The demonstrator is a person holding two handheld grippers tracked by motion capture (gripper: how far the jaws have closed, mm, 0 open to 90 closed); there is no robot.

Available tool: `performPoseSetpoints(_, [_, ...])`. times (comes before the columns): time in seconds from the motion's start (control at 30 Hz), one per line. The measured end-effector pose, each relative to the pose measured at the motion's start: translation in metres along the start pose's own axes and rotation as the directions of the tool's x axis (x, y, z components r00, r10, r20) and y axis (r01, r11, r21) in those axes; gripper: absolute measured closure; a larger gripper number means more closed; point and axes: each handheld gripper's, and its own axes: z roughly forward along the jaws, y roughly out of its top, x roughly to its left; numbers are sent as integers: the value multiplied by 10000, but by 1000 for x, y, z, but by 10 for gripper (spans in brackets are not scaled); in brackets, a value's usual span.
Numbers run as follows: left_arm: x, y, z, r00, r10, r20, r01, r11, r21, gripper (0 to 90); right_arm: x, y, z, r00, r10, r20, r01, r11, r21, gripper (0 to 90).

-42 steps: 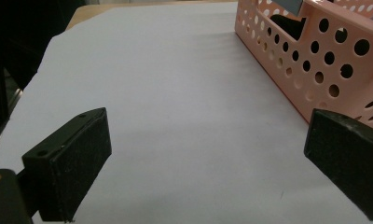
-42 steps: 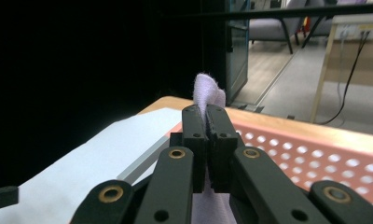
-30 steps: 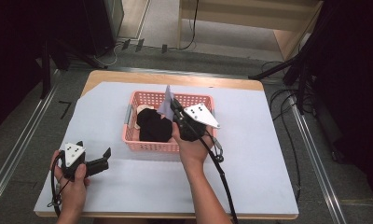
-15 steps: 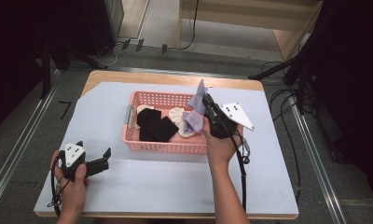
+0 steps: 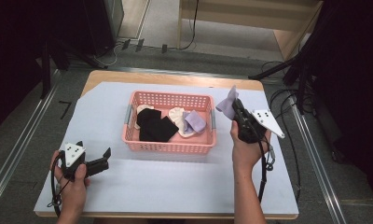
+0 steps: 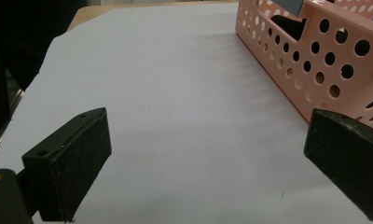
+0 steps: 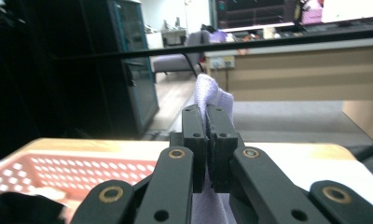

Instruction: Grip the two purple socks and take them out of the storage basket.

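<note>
A pink perforated basket (image 5: 163, 146) sits mid-table; inside lie black socks (image 5: 155, 126), a cream sock (image 5: 177, 116) and a lilac sock (image 5: 195, 122). My right gripper (image 5: 233, 106) is lifted just right of the basket, shut on another lilac sock (image 5: 226, 103) that hangs from its jaws; in the right gripper view that lilac sock (image 7: 208, 93) sticks up between the closed jaws of the right gripper (image 7: 205, 114). My left gripper (image 5: 106, 154) rests open near the table's front left corner, nothing between its pads (image 6: 70, 165). The basket's wall (image 6: 324, 56) lies to its right.
A white sheet (image 5: 175, 186) covers the wooden table. Cables trail from both grippers over the front edge. Beyond the table stand dark equipment stands (image 5: 310, 51) and a wooden bench (image 5: 250, 18) on the floor.
My right gripper has carried the lilac sock up out of the basket and rightward, past its right rim. The left gripper has stayed put.
</note>
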Motion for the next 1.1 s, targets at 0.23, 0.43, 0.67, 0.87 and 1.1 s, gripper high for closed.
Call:
performPoseSetpoints(0.23, [0, 0, 0, 10000, -79, 49, 79, 10000, -47, 13, -36, -25, -10, 9963, 287, 808, -336, 9976, 610, 881])
performPoseSetpoints(0.43, [0, 0, 0, 10000, -89, 19, 89, 9999, -60, 13, -58, -50, -15, 9885, 571, 1401, -744, 9898, 1214, 881])
performPoseSetpoints(0.67, [0, 0, 0, 10000, -93, 29, 93, 9999, -87, 13, -71, -63, -20, 9800, 1191, 1593, -1478, 9721, 1820, 702])
performPoseSetpoints(0.87, [-1, 0, 0, 10000, -55, -13, 55, 9999, -114, 13, -60, -55, -24, 9850, 1124, 1312, -1349, 9748, 1775, 557])
performPoseSetpoints(1.1, [-1, 0, 0, 10000, 6, -27, -6, 10000, -78, 13, -25, -43, -17, 9952, 975, 83, -974, 9793, 1775, 550])
